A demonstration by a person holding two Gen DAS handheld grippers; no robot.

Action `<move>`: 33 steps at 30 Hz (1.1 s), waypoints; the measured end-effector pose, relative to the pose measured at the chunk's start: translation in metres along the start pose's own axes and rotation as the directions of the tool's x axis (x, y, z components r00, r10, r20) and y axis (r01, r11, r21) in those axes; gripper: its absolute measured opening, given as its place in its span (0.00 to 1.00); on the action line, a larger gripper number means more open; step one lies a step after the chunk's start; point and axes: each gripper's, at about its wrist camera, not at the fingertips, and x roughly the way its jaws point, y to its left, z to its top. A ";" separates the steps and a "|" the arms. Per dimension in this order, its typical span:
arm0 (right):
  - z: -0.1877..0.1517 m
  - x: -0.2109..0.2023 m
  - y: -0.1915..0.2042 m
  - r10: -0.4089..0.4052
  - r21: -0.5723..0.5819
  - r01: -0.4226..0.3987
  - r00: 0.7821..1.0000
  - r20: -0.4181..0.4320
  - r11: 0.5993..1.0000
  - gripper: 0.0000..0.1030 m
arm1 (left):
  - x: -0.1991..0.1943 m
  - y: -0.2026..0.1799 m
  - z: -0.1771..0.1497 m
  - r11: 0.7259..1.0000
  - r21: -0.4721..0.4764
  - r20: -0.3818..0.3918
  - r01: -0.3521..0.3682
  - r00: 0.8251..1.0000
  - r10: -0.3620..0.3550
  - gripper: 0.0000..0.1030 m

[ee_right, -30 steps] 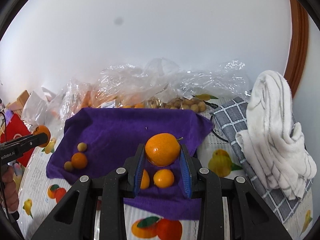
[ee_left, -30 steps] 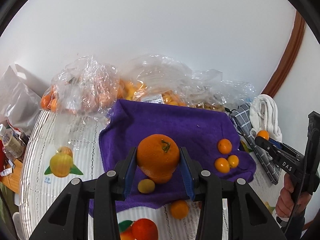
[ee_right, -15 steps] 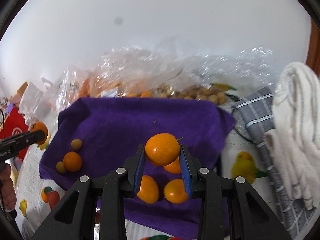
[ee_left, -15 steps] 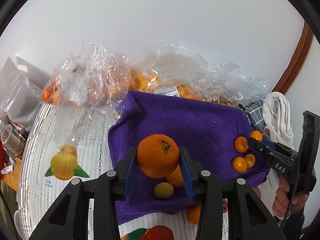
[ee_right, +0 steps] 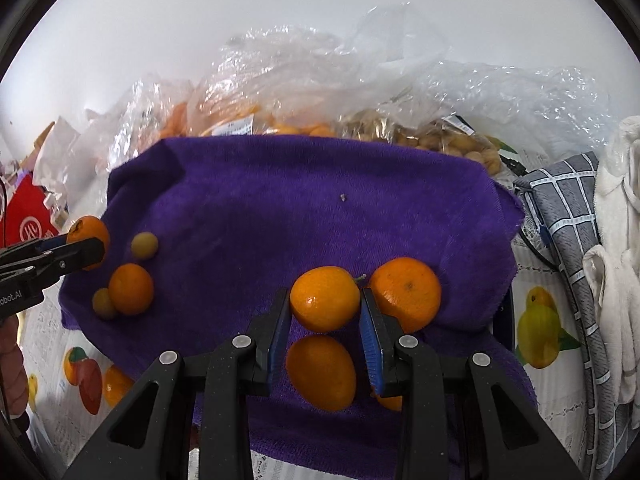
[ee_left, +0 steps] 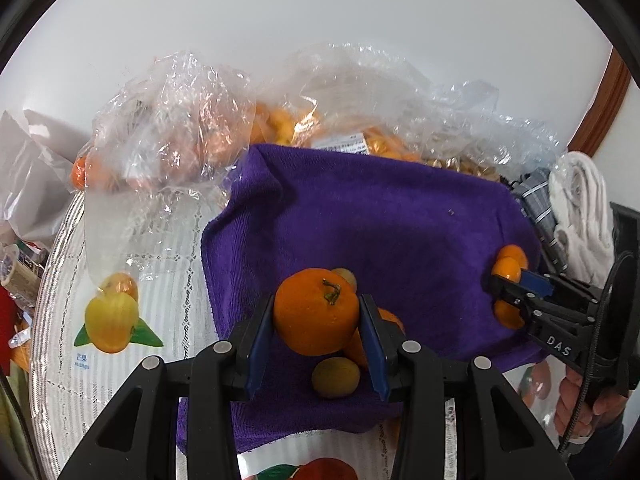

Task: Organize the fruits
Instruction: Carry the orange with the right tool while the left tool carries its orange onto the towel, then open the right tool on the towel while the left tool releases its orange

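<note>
Left tongs (ee_left: 316, 316): pinching a large orange (ee_left: 316, 314) between the blue pads, stem end facing the camera. The fruit hangs above the near-left part of the purple towel (ee_left: 380, 220), directly over a small cluster already lying there: a yellow-green kumquat (ee_left: 335, 376) just below the held fruit, and a partly hidden orange fruit beside it.

Right tongs (ee_right: 325, 308): pinching a smaller mandarin (ee_right: 325, 298). It hangs above the near-right part of the same towel (ee_right: 280, 208). A loose mandarin (ee_right: 405, 294) lies just right of the held one, behind the right pad; an oval orange fruit (ee_right: 321, 372) lies directly beneath, between the jaws as seen from this camera.

Governing relation: each held fruit sits above its own group, so the judged next move is a straight lowering followed by release. The orange belongs to the left hand's group, the mandarin to the right hand's; neither hand needs to cross over.

Caution: round fruit on soft cloth is likely to roll. Setting either fruit onto the fruit beneath it, rather than on the bare towel beside it, may scatter the cluster.

Background: plastic bags (ee_right: 304, 80) of fruit lie along the far edge of the surface.
</note>
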 end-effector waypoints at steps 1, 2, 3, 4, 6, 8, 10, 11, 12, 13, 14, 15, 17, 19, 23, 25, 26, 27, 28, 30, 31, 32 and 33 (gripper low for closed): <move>0.000 0.001 0.000 0.001 0.003 -0.001 1.000 -0.003 1.000 0.32 | 0.002 -0.001 0.000 1.000 0.004 -0.003 -0.007 1.000 0.007 0.38; 0.001 0.002 0.000 0.002 0.005 -0.002 1.000 -0.006 1.000 0.32 | 0.004 -0.002 -0.001 1.000 0.008 -0.007 -0.010 1.000 0.010 0.38; 0.001 0.003 -0.001 0.003 0.006 -0.003 1.000 -0.009 1.000 0.32 | 0.006 -0.003 -0.001 1.000 0.009 -0.012 -0.009 1.000 0.009 0.38; 0.001 0.003 -0.001 0.003 0.006 -0.003 1.000 -0.013 1.000 0.32 | 0.007 -0.003 -0.002 1.000 0.009 -0.016 -0.008 1.000 0.009 0.38; 0.002 0.005 0.001 0.000 0.003 0.000 1.000 -0.023 1.000 0.32 | 0.010 -0.004 -0.002 1.000 0.011 -0.024 -0.011 1.000 0.011 0.38; 0.002 0.006 0.001 -0.004 -0.002 0.004 1.000 -0.029 1.000 0.32 | 0.010 -0.005 -0.003 1.000 0.014 -0.020 -0.018 1.000 0.018 0.38; 0.001 0.005 0.002 -0.009 -0.009 0.009 1.000 -0.027 1.000 0.33 | 0.011 -0.004 -0.003 1.000 0.014 -0.021 -0.013 1.000 0.013 0.38; 0.000 0.004 0.001 -0.008 -0.007 0.008 1.000 -0.027 1.000 0.33 | 0.011 -0.004 -0.003 1.000 0.013 -0.022 -0.012 1.000 0.012 0.38; 0.000 0.003 0.001 -0.008 -0.005 0.008 1.000 -0.027 1.000 0.33 | 0.011 -0.004 -0.003 1.000 0.012 -0.023 -0.012 1.000 0.012 0.38; -0.001 0.002 0.001 -0.010 -0.004 0.010 1.000 -0.026 1.000 0.33 | 0.011 -0.003 -0.003 1.000 0.011 -0.022 -0.010 1.000 0.010 0.38; -0.001 0.002 0.002 -0.013 -0.004 0.012 1.000 -0.026 1.000 0.33 | 0.012 -0.004 -0.003 1.000 0.012 -0.022 -0.010 1.000 0.010 0.39; -0.001 0.000 0.002 -0.015 -0.004 0.015 1.000 -0.025 1.000 0.33 | 0.012 -0.004 -0.003 1.000 0.012 -0.021 -0.011 1.000 0.011 0.39; -0.003 -0.008 0.001 -0.014 -0.001 0.014 1.000 -0.017 1.000 0.34 | 0.011 -0.003 -0.003 1.000 0.009 -0.019 -0.009 1.000 0.009 0.39; -0.004 -0.017 0.000 -0.016 0.003 0.016 1.000 -0.007 1.000 0.40 | 0.010 -0.001 -0.004 1.000 0.005 -0.020 -0.002 1.000 0.002 0.39; -0.011 -0.036 -0.002 -0.054 0.030 0.053 0.998 0.025 0.998 0.48 | 0.001 -0.002 -0.005 0.999 0.004 -0.018 0.045 0.999 -0.044 0.49; -0.015 -0.044 -0.004 -0.056 0.049 0.054 0.998 0.034 0.997 0.48 | -0.008 -0.003 -0.005 0.999 0.009 0.001 0.030 1.000 -0.030 0.56; -0.018 -0.049 -0.005 -0.063 0.064 0.060 0.997 0.041 0.996 0.48 | -0.013 -0.004 -0.006 1.000 0.012 0.011 0.024 1.000 -0.024 0.56; -0.020 -0.052 -0.006 -0.067 0.072 0.064 0.997 0.045 0.995 0.49 | -0.019 -0.004 -0.007 1.000 0.016 0.021 0.023 1.000 -0.024 0.57; -0.021 -0.055 -0.006 -0.070 0.077 0.067 0.996 0.049 0.995 0.49 | -0.025 -0.005 -0.008 1.000 0.018 0.028 0.023 0.999 -0.024 0.57; -0.026 -0.064 -0.005 -0.076 0.082 0.071 0.995 0.059 0.994 0.49 | -0.036 -0.005 -0.011 1.000 0.020 0.044 0.015 0.999 -0.016 0.57; -0.027 -0.069 -0.004 -0.076 0.086 0.071 0.995 0.067 0.994 0.49 | -0.042 -0.004 -0.014 1.000 0.022 0.056 0.007 0.998 -0.008 0.57; -0.029 -0.073 -0.003 -0.076 0.090 0.069 0.994 0.076 0.994 0.49 | -0.046 -0.003 -0.016 1.000 0.023 0.063 -0.001 0.998 0.000 0.57; -0.032 -0.077 -0.001 -0.080 0.093 0.072 0.993 0.087 0.993 0.49 | -0.051 -0.002 -0.019 1.000 0.021 0.068 -0.008 0.998 0.006 0.57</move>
